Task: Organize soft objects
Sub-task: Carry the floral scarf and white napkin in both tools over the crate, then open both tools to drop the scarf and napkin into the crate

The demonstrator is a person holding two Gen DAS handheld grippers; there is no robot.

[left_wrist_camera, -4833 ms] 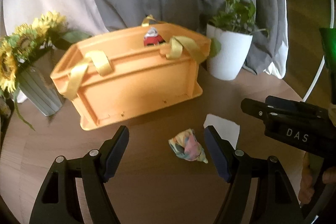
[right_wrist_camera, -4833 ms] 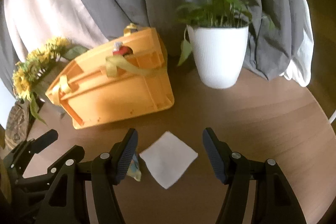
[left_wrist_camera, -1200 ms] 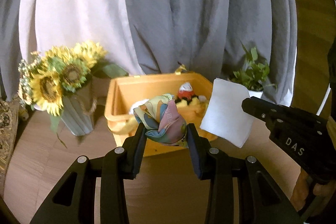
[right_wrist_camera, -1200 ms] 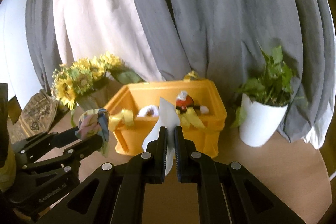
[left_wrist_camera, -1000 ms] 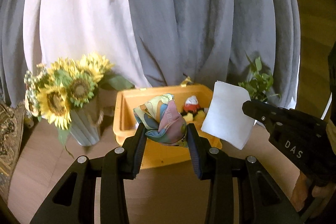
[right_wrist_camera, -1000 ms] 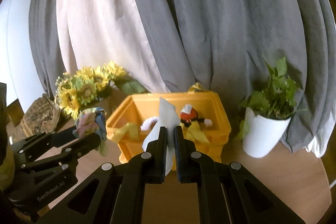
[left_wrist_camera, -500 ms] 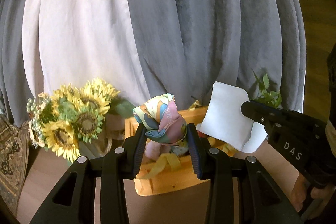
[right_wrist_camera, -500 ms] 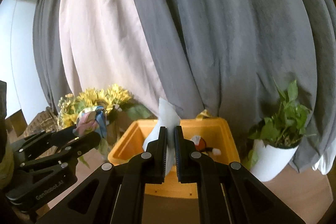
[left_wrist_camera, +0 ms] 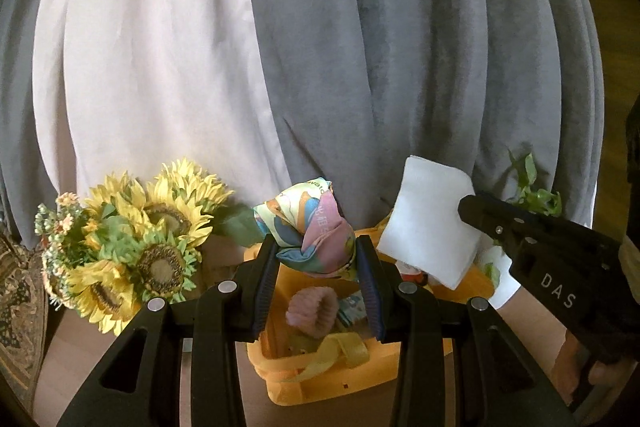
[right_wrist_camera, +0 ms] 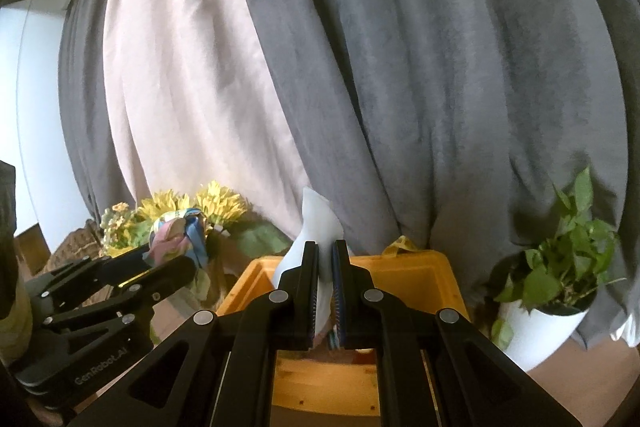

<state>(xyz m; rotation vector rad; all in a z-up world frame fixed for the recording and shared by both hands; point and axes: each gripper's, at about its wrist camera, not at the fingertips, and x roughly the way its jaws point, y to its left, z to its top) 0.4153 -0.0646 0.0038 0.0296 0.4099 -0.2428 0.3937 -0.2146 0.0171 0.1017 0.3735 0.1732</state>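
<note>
My left gripper [left_wrist_camera: 318, 255] is shut on a bunched multicoloured cloth [left_wrist_camera: 310, 231] and holds it in the air just above the orange bin [left_wrist_camera: 320, 383]. It also shows in the right wrist view [right_wrist_camera: 178, 241]. My right gripper [right_wrist_camera: 326, 267] is shut on a white folded cloth [right_wrist_camera: 316, 227], also above the orange bin [right_wrist_camera: 420, 267]; the white cloth [left_wrist_camera: 430, 223] hangs at the right in the left wrist view. The bin holds a pink scrunchie [left_wrist_camera: 312, 311], yellow straps [left_wrist_camera: 320, 359] and other soft items.
A vase of sunflowers [left_wrist_camera: 132, 251] stands left of the bin. A white pot with a green plant [right_wrist_camera: 548, 303] stands to its right. Grey and pale curtains [left_wrist_camera: 320, 47] hang behind. The wooden table [left_wrist_camera: 532, 323] shows around the bin.
Both grippers have risen and moved toward the bin, so it now sits lower and closer in both views. Each keeps hold of its cloth.
</note>
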